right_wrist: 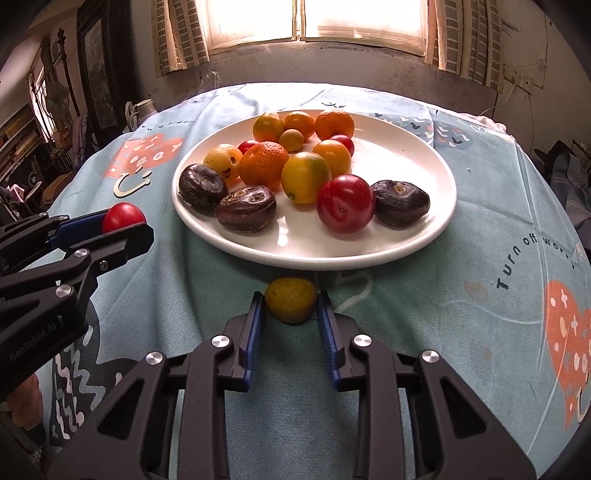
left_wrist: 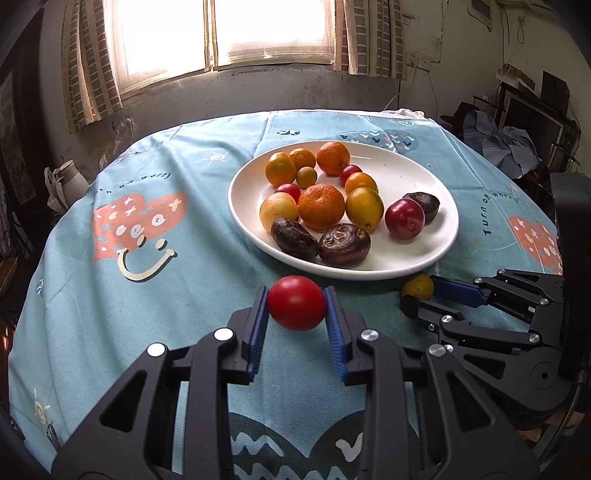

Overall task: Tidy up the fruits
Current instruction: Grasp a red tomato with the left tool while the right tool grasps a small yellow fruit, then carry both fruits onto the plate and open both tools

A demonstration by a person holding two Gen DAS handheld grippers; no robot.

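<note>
A white plate [left_wrist: 424,258] holds several fruits: oranges, yellow and red round fruits and three dark purple ones; it also shows in the right wrist view [right_wrist: 424,236]. My left gripper [left_wrist: 296,304] is shut on a red round fruit [left_wrist: 296,302], just in front of the plate's near rim; it appears at the left of the right wrist view [right_wrist: 123,218]. My right gripper [right_wrist: 290,301] is shut on a small yellow fruit [right_wrist: 290,300], also just before the plate's near rim, and shows at the right of the left wrist view [left_wrist: 419,287].
The round table wears a light blue cloth [left_wrist: 147,295] with heart and smiley prints. A window with curtains [left_wrist: 229,33] is behind. A white kettle [left_wrist: 68,181] stands beyond the table's left edge, clutter [left_wrist: 517,140] at the right.
</note>
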